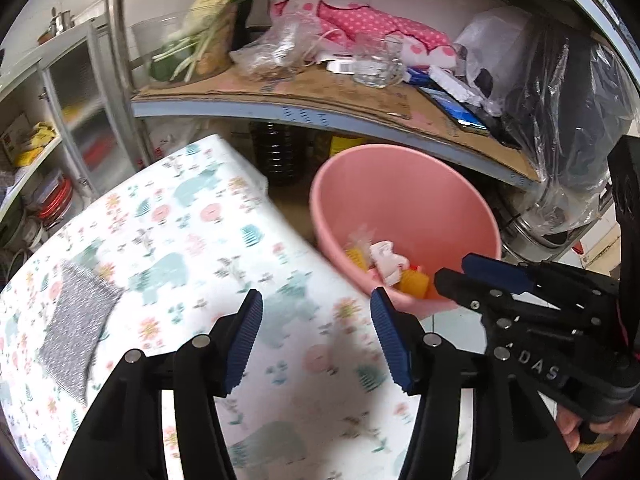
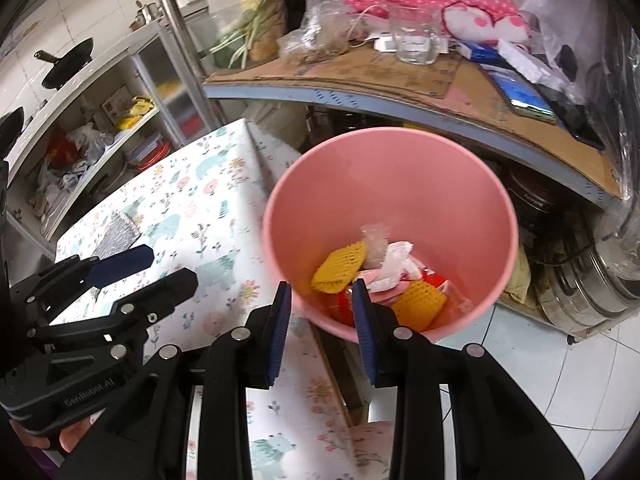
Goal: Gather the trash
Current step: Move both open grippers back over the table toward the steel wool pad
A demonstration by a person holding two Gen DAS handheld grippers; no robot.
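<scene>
A pink bin stands on the floor beside the table. It holds yellow foam nets, white crumpled paper and red scraps. My left gripper is open and empty above the floral tablecloth near the table's right edge. It also shows in the right wrist view. My right gripper is open and empty, over the near rim of the bin. It shows in the left wrist view at the bin's near rim.
A grey cloth lies on the table at the left. A cluttered cardboard-topped shelf with a glass mug stands behind the bin. Steel pots sit under it at the right. Open cabinets stand at the left.
</scene>
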